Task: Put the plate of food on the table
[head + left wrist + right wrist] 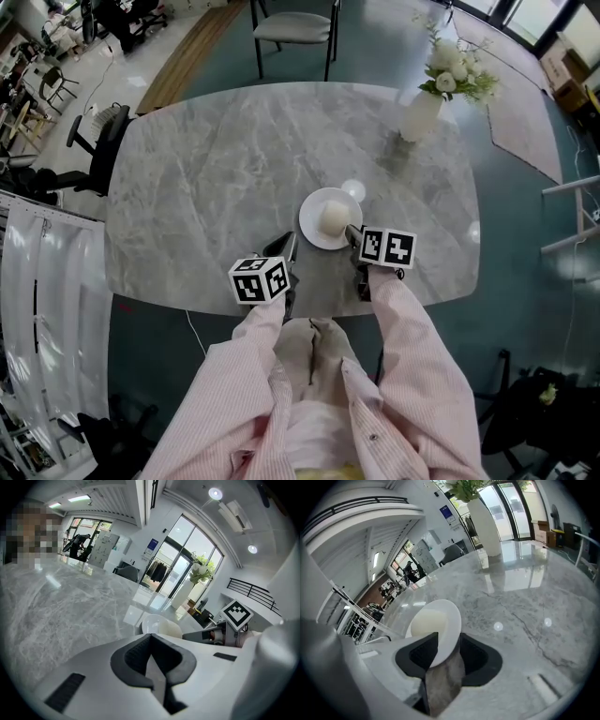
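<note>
A white plate (330,218) with a pale lump of food (333,217) rests on the grey marble table (225,159), near its front edge. My right gripper (353,232) is at the plate's near right rim. In the right gripper view the plate (440,625) has its rim between the jaws of the right gripper (443,648), with a gap at the right pad, so the gripper is open. My left gripper (286,247) hovers just left of the plate, shut and empty. In the left gripper view its tips (150,637) meet, and the plate (154,623) lies just beyond.
A white vase of flowers (427,108) stands at the table's far right. A chair (292,28) sits beyond the far edge and an office chair (98,150) at the left side. The table's front edge (309,314) runs just below both grippers.
</note>
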`<state>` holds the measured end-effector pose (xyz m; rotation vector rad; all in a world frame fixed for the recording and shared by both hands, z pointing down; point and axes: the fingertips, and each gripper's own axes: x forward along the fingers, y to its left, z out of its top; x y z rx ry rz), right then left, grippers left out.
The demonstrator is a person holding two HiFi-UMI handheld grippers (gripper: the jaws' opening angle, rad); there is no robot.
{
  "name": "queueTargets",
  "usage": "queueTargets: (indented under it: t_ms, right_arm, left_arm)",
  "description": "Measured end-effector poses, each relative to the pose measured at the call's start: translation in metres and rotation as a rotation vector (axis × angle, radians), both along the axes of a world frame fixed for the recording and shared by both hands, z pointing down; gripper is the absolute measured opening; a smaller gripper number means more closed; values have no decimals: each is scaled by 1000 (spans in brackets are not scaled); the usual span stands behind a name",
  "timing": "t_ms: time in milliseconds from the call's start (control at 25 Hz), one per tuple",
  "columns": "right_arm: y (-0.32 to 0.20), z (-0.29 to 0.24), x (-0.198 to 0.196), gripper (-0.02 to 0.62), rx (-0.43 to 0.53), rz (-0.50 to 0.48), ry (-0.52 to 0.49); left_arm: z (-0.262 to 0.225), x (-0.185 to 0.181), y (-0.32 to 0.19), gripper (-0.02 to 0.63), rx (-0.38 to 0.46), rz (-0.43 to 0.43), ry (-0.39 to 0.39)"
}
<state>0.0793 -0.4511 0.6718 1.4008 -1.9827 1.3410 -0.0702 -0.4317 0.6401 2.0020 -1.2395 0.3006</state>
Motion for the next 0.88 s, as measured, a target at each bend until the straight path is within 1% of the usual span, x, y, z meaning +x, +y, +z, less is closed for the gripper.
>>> queueTargets:
  t_ms: [280, 440, 480, 560, 600, 720, 880]
  right_arm:
    - [2, -9, 9, 129, 29, -2, 23]
    - [8, -21, 17, 120, 70, -17, 64]
    - [10, -25, 17, 109, 82, -25, 64]
    - [13, -36, 14, 106, 115, -51, 49]
    - [14, -41, 12, 100, 134, -63, 37]
    - [15, -59, 10, 41, 191, -87, 28]
    - [18, -86, 5, 6, 268, -122, 17]
  left_arm:
    - [-5, 3, 0, -3, 10, 12, -1]
    - [-16, 6, 2, -3, 41, 25, 1]
    - [-20, 6, 4, -3, 51, 29, -3]
    - [-29, 6, 6, -3, 75, 34, -10]
    - [-34, 6, 6, -3, 88, 36, -12]
    - [-51, 6, 8, -3, 130, 46, -12]
    - [-75, 8, 12, -3, 187, 67, -10]
